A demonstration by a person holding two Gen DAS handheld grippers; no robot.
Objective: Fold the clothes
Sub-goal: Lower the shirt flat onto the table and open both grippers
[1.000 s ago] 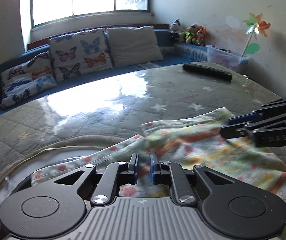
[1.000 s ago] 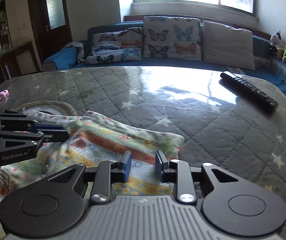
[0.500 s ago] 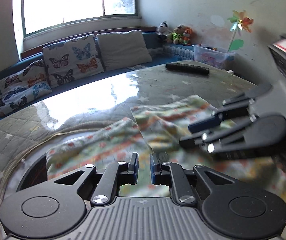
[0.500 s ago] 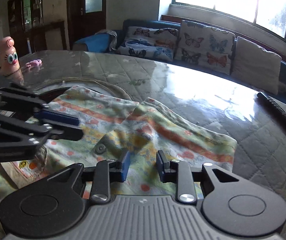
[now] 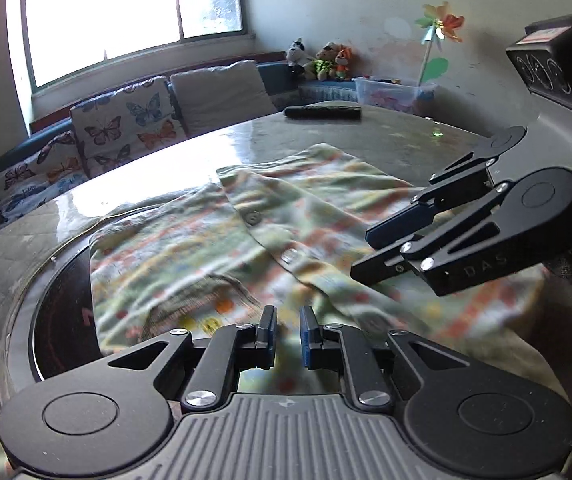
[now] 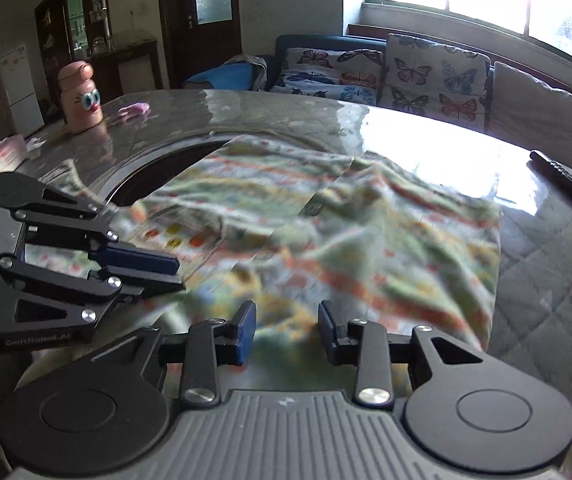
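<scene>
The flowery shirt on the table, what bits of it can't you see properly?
- Shirt print: smeared by motion blur in both views.
- Its near edge: hidden behind the left tool in the left view and the right tool, whose jaws are opening, in the right view.
- Whether either tool pinches cloth: cannot tell.

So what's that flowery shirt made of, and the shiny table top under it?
The shirt looks like thin, soft woven cloth, perhaps cotton: it lies in loose wrinkles, matte, with a printed pattern and buttons. The table top seems to be quilted fabric with stars under a clear glossy sheet, glass or plastic, I can't tell which: it mirrors the window.
</scene>
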